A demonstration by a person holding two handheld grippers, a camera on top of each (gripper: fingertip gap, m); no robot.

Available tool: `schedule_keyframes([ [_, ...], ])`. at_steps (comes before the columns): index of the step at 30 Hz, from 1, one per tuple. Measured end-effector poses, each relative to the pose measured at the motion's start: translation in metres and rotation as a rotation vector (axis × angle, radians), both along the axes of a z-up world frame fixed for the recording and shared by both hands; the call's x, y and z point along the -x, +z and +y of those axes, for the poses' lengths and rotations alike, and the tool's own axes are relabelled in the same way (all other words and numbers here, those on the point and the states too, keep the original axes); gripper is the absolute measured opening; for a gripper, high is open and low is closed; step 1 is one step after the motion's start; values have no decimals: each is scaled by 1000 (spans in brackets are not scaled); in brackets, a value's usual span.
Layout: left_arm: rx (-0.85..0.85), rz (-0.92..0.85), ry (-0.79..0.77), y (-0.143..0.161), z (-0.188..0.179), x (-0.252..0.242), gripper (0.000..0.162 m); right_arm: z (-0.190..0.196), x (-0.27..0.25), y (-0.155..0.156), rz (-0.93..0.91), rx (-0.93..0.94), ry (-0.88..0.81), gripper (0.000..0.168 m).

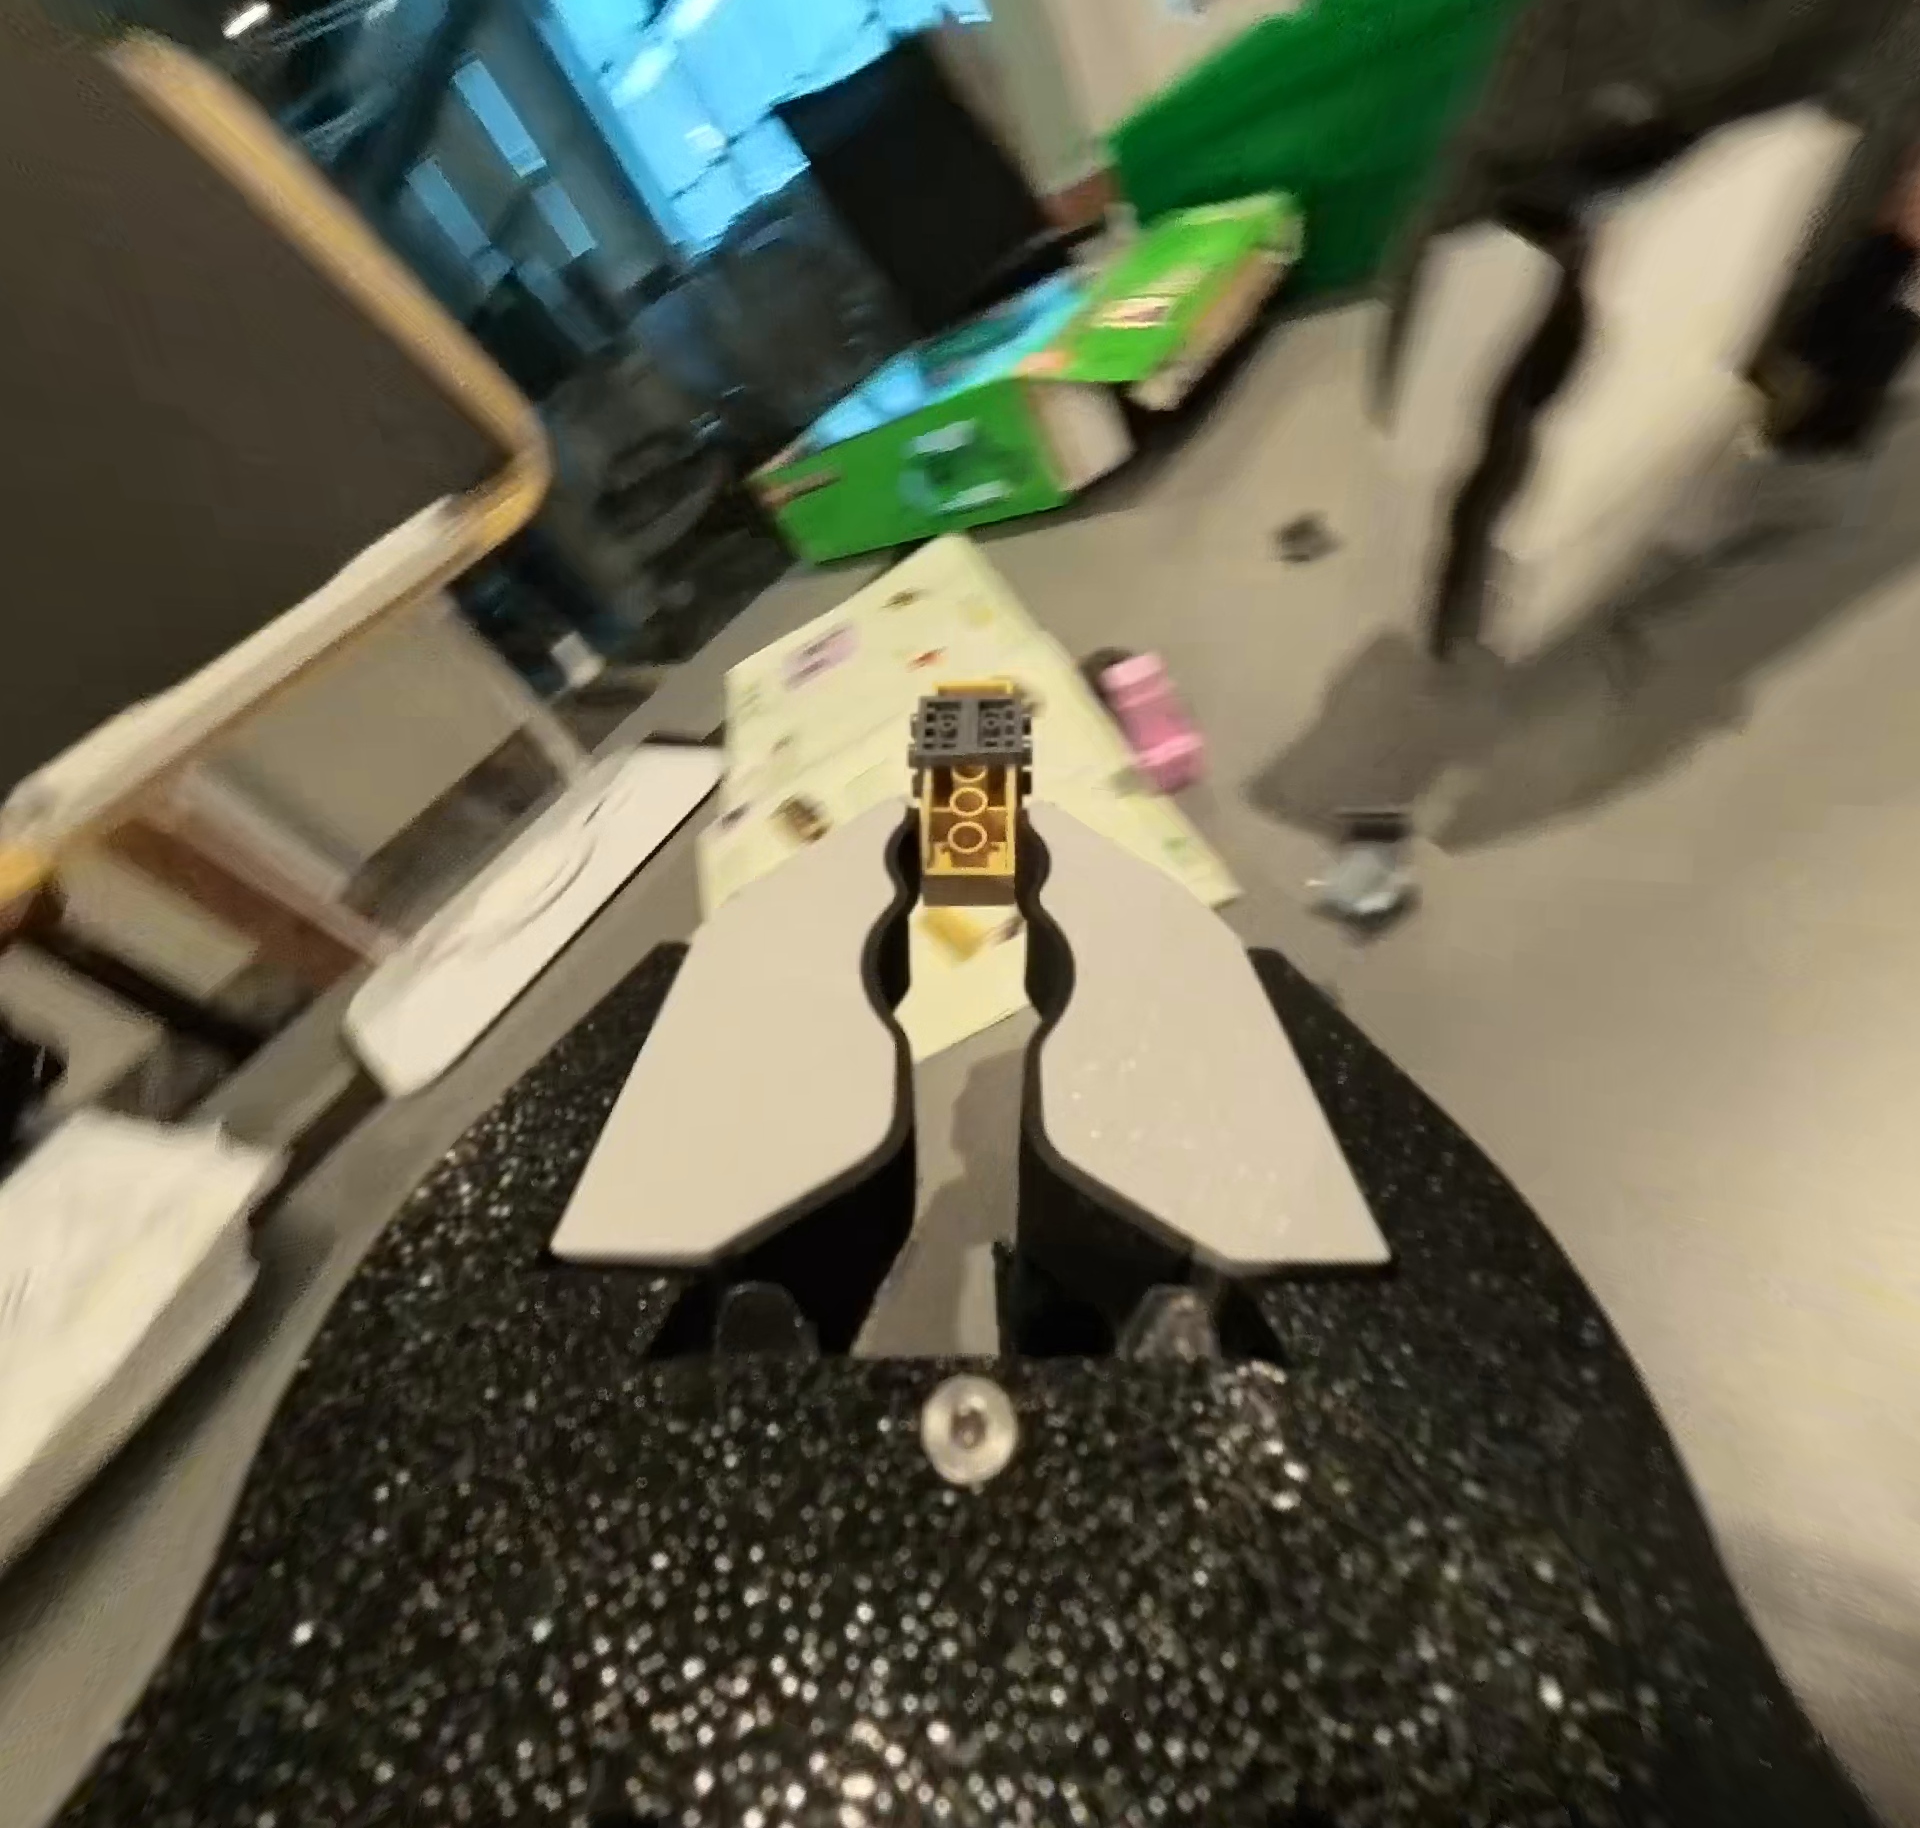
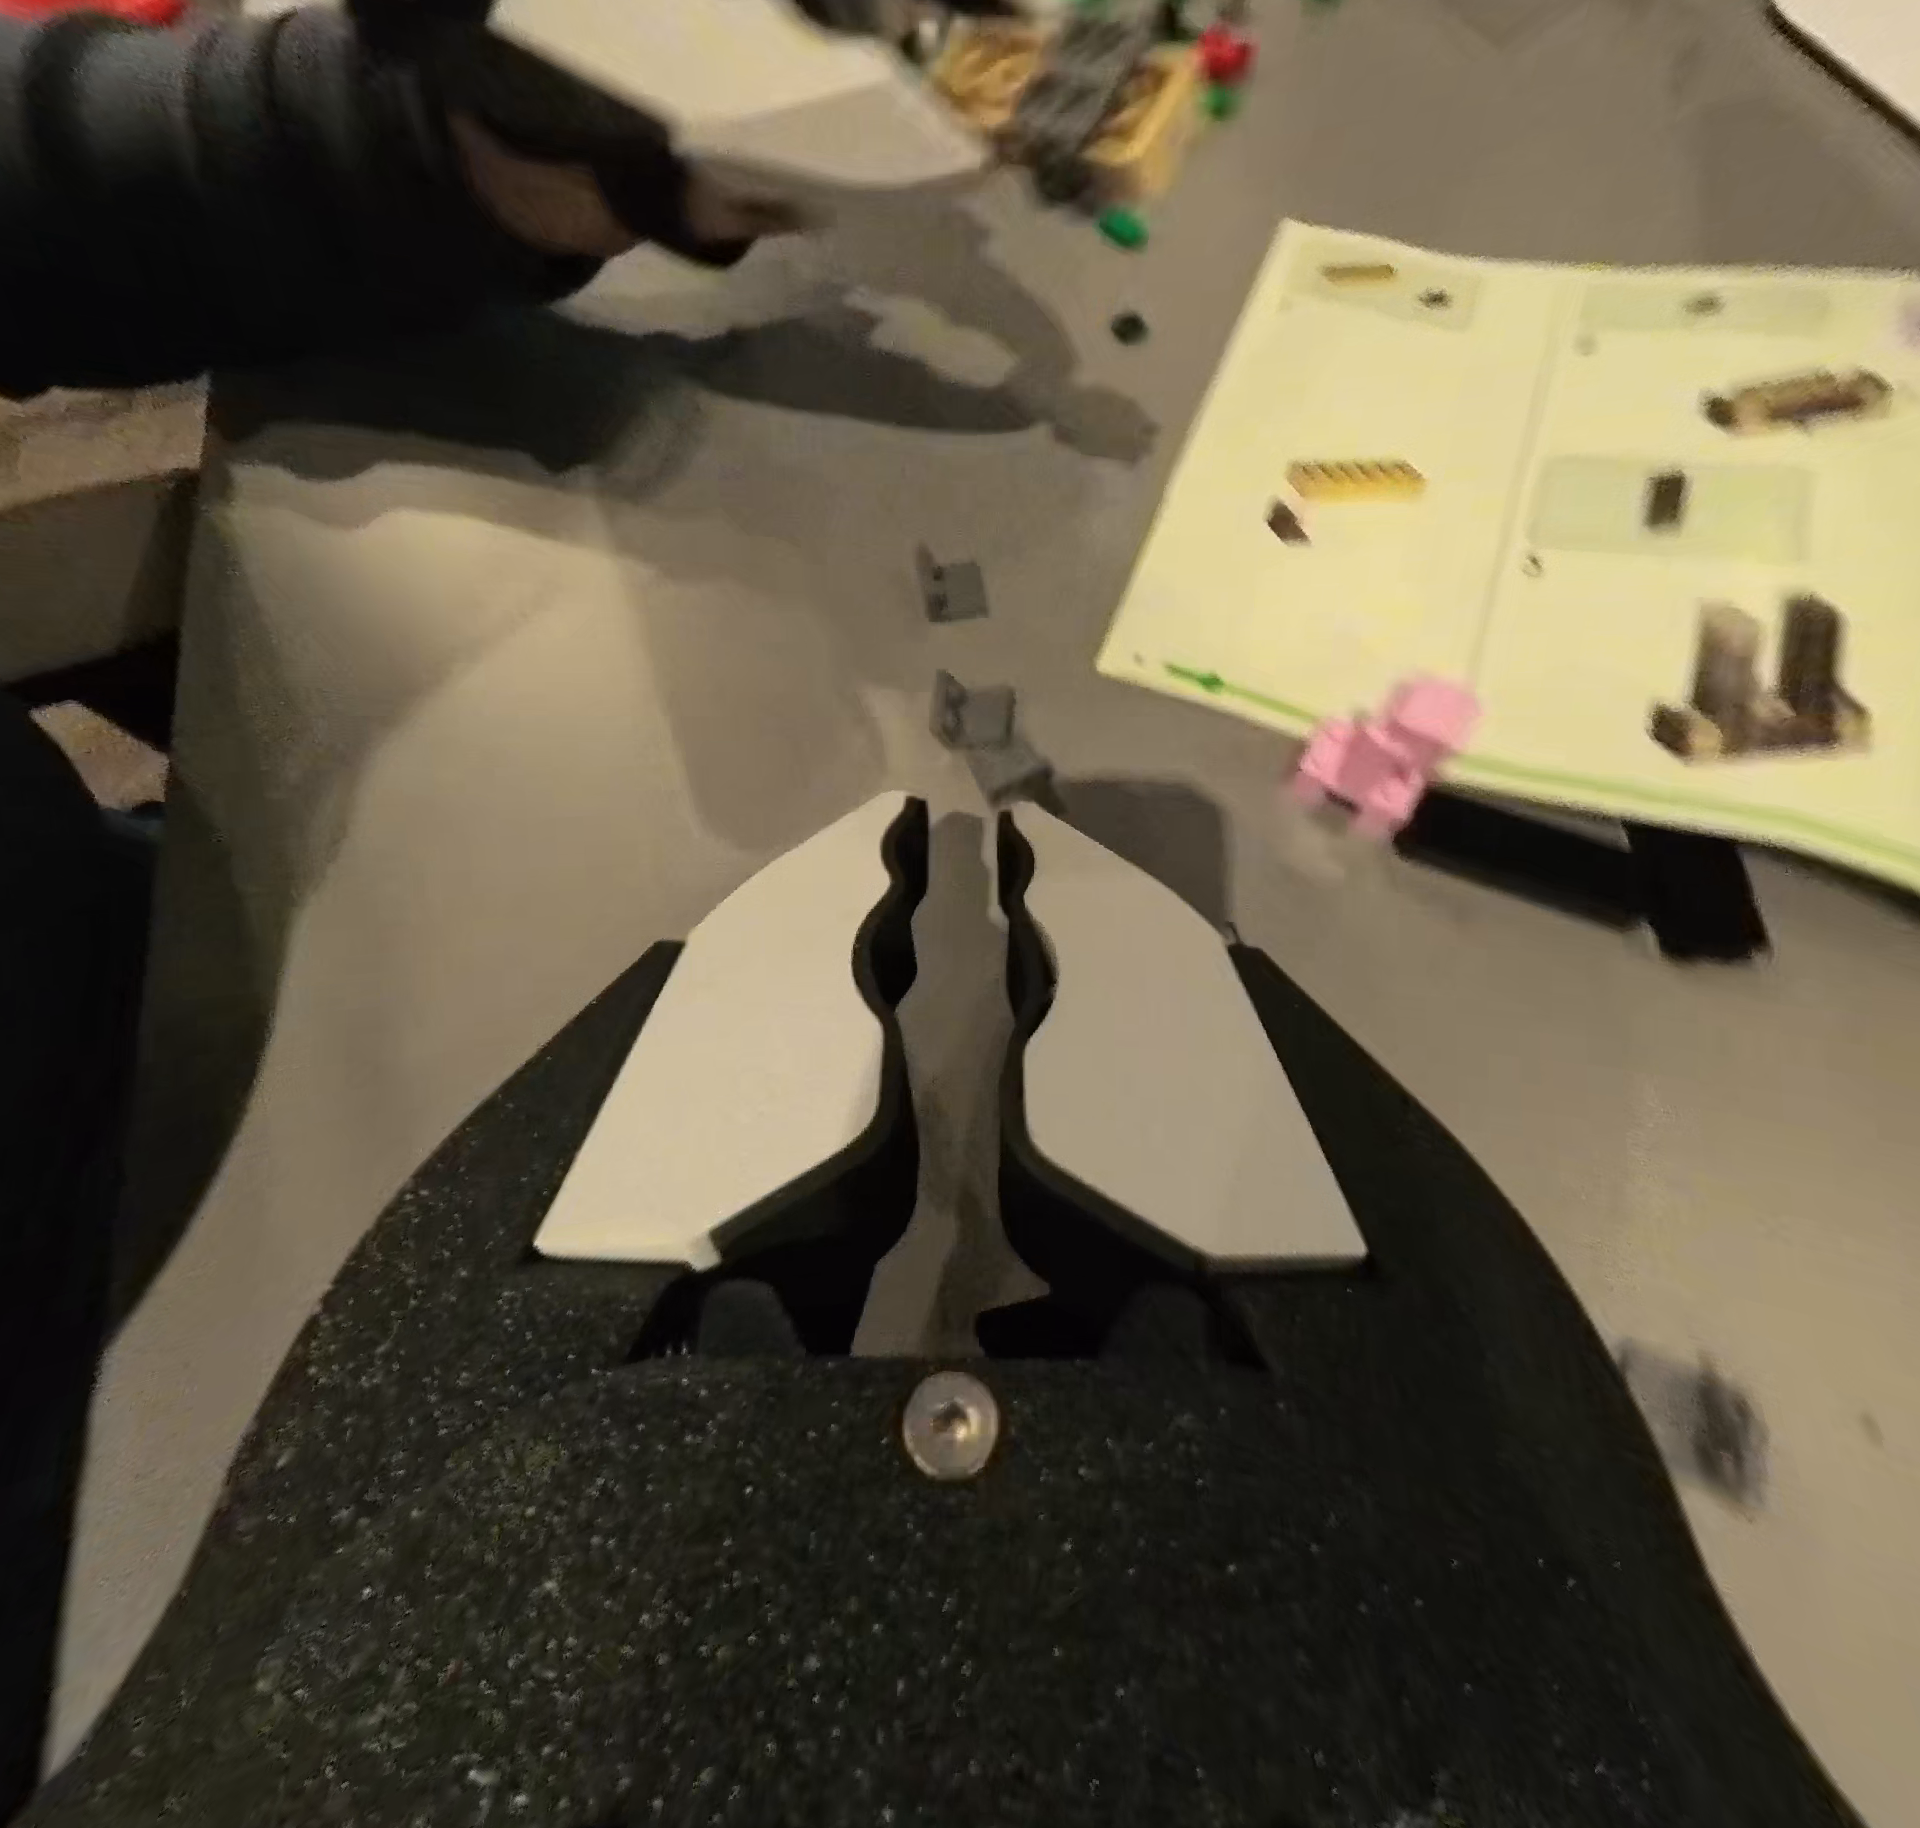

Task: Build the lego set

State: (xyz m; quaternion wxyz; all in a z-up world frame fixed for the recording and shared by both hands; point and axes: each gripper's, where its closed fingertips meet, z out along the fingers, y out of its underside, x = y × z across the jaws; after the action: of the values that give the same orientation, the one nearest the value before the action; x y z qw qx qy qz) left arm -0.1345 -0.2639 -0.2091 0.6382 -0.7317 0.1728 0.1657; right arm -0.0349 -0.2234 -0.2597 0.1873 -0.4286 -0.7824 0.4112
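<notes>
My left gripper [image 1: 968,843] is shut on a tan and grey lego assembly [image 1: 966,791] and holds it above the open instruction booklet [image 1: 914,698]. In the right wrist view the same gripper [image 2: 935,105] sits at the top with the assembly [image 2: 1081,105] in it. My right gripper [image 2: 961,814] is low over the grey table with its jaws a narrow gap apart and nothing between them. Three small grey bracket pieces [image 2: 971,713] lie in a row just ahead of its tips, the nearest [image 2: 1013,776] by the right tip. The right gripper's white fingers [image 1: 1621,376] are blurred.
The booklet [image 2: 1558,531] lies at the right with a pink lego piece [image 2: 1382,750] on its near edge. Green and red studs [image 2: 1122,225] lie scattered at the back. A green box [image 1: 935,448] stands behind the booklet. White trays [image 1: 520,905] lie at the left. One gripper's finger ends stand about 12 cm off the other's.
</notes>
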Motion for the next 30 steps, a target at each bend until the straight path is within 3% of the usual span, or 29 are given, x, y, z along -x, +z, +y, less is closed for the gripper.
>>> schedule_keyframes([
  [6, -20, -77, 76, -3, -7, 30, 17, -40, 38, -22, -37, -120, 160, 20],
  [10, 6, -41, 66, -8, -5, 26, 17, -50, 53, -32, -94, -181, 174, 6],
  [18, 20, -44, 44, -10, -4, 21, 17, -55, 61, -40, -106, -281, 199, 6],
  [25, 42, -48, 21, -15, -1, 15, 17, -45, 53, -21, -42, -288, 161, 4],
  [30, 46, -37, 2, -16, 0, 9, 17, -9, 35, -8, -26, -350, 50, 4],
])
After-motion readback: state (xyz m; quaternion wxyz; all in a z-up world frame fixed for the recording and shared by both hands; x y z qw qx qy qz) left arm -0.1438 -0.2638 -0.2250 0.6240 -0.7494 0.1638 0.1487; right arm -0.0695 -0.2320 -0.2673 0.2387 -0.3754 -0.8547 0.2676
